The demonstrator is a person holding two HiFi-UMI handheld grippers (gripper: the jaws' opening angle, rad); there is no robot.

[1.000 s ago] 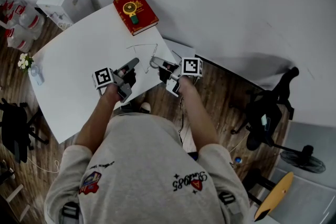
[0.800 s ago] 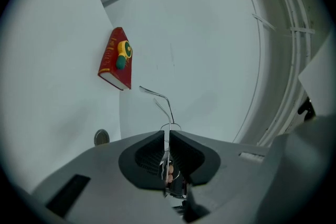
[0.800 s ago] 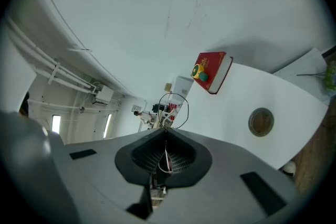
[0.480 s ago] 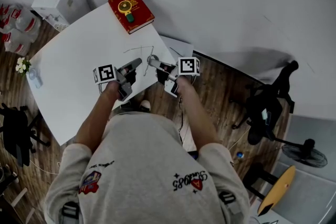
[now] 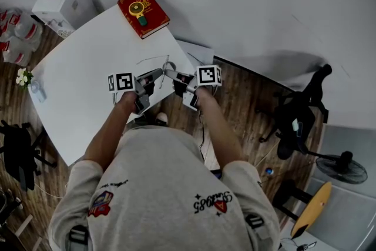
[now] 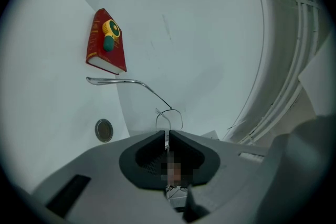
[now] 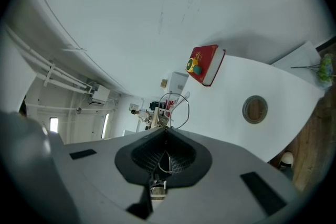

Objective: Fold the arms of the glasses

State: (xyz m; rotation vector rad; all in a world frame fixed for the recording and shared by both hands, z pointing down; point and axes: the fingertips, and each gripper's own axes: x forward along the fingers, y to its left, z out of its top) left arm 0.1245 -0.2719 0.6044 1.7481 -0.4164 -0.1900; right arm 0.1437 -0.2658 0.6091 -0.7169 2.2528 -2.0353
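Thin wire-framed glasses [image 5: 157,61] hang just above the white table [image 5: 82,85], held between both grippers. My left gripper [image 5: 157,73] is shut on the frame; in the left gripper view a lens rim [image 6: 169,116] pokes out of its closed jaws [image 6: 167,135] and one arm [image 6: 123,81] stretches away to the left. My right gripper [image 5: 168,72] is shut on the other side, and in the right gripper view a wire lens rim [image 7: 177,106] stands out of its closed jaws [image 7: 166,130]. The two tips nearly meet.
A red book [image 5: 143,12] with a yellow-green object on it lies at the table's far corner. A white box [image 5: 61,0] stands left of it beside bottles [image 5: 12,38]. A small flower vase [image 5: 26,75] is at the left edge. An office chair [image 5: 299,120] stands right.
My left gripper has moved right, close to the right gripper, and has turned a little. The glasses stay held between them. The right gripper has hardly moved.
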